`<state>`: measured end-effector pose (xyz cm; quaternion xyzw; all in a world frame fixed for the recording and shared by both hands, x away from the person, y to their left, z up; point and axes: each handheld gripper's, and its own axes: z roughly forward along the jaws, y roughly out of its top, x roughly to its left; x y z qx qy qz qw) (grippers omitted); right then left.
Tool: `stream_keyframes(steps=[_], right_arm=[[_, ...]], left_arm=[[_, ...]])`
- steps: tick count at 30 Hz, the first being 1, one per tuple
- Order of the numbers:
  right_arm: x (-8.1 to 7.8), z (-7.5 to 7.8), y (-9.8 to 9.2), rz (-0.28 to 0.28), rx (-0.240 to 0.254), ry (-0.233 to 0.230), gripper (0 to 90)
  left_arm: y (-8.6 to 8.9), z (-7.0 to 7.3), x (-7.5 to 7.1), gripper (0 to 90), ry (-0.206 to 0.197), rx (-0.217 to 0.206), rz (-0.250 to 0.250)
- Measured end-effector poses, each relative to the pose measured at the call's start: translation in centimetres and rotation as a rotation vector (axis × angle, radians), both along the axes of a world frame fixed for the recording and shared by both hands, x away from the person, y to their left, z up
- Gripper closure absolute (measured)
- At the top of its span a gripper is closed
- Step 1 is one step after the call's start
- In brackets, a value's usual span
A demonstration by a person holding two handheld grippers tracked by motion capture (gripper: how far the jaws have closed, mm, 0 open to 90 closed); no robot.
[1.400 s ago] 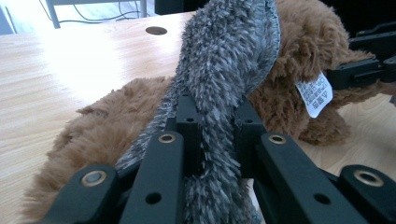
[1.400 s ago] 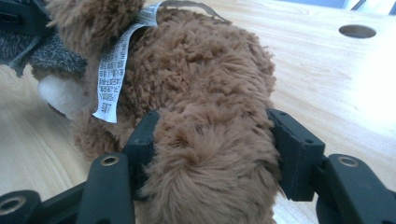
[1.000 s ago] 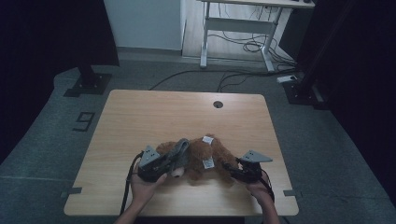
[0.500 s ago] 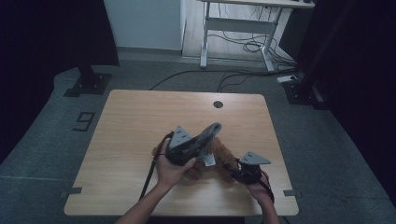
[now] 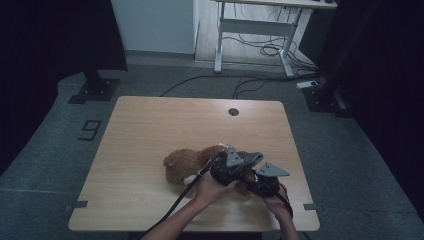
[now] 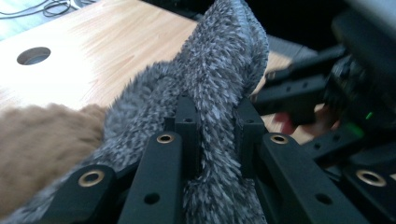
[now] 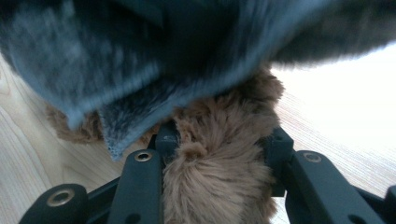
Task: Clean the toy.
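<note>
Your left gripper (image 6: 217, 126) is clamped on the grey fur piece (image 6: 219, 65), drawing it across the brown plush toy (image 5: 187, 165) on the table (image 5: 150, 125); your right gripper (image 7: 219, 140), beside it, pinches the toy's brown limb (image 7: 219, 177), probably to anchor the toy.

I work in what looks like a lab or recording room: my bare wooden table (image 5: 150, 130) stands on grey carpet (image 5: 350, 165) (a taped "9" (image 5: 90, 130) beside it), between black curtains (image 5: 45, 45), with loose cables (image 5: 260, 50) under a white desk frame (image 5: 250, 27).
</note>
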<state>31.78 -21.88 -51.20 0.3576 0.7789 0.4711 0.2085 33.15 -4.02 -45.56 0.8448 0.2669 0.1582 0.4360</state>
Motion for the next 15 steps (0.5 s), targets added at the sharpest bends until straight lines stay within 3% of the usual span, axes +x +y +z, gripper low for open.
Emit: stream_keyframes(steps=[6,15], right_arm=[[0.0,-0.1,0.0,0.003,0.001,-0.008,60.4],[0.0,-0.2,-0.2,0.013,0.015,-0.005,60.4]], left_arm=[[1.5,0.4,0.8,76.9,0.052,-0.051,0.038],[4.9,1.9,1.3,76.5,0.04,-0.095,0.106]])
